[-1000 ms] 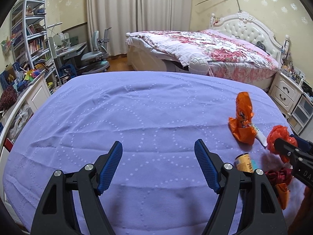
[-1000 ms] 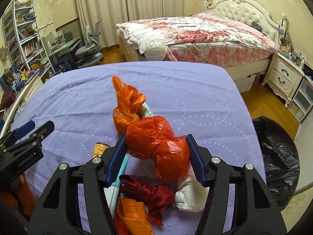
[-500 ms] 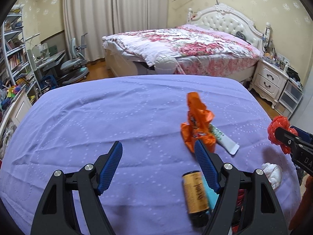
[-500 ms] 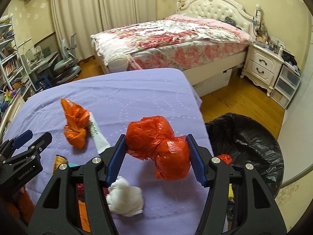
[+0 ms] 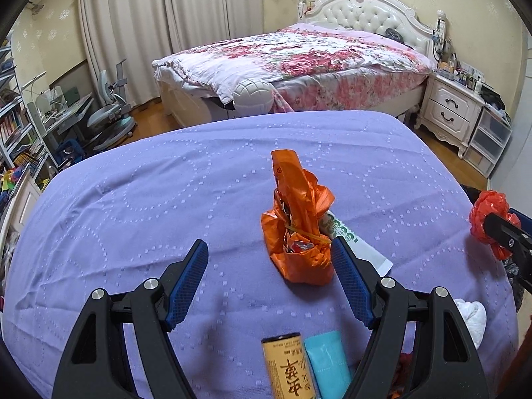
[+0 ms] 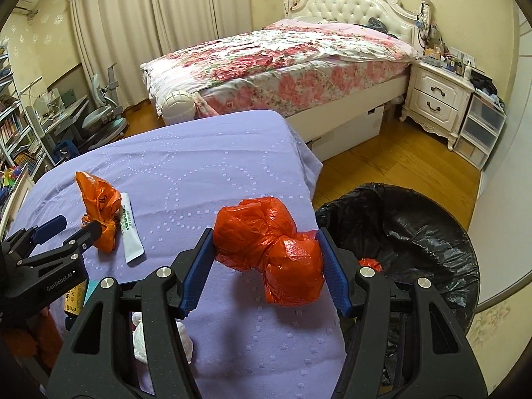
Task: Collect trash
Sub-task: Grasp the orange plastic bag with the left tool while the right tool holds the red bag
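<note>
Beside the right edge of the purple quilted cover (image 6: 206, 166), down on the wooden floor: black bin bag (image 6: 415, 232), mouth wide, a scrap of red already inside.

Over that same right edge, hanging clear of the cover: red plastic bundle (image 6: 269, 252), two knotted lumps of thin film, clamped across its width in the right claw (image 6: 265, 232), pads pressed into both sides. Probably very light and springy, mostly air; likely to squash rather than slip, though glossy film could slide under a loose pinch. Best held across the knotted waist, as now.

Toward the middle of the cover, nearer the right edge than the left: orange plastic bag (image 5: 299, 229), standing upright, tied with a rubber band, wrappers showing through a tear. Soft, crinkly, apparently a little heavier at the base. Worth pinching at the banded neck or across the stuffed belly, not at the loose top flap. Left claw (image 5: 268, 242) spread apart and gripping nothing, bag just ahead of the right pad, not pressed.

Touching the orange bag's far side: white tube (image 5: 352, 246), flat, semi-stiff, easiest taken across its narrow width.

Along the near edge: yellow can (image 5: 287, 365) on its side, rigid, round, apt to roll; teal packet (image 5: 327, 365) beside it, thin and limp; white tissue wad (image 5: 472, 316) near the right edge, featherlight, squashable anywhere.
</note>
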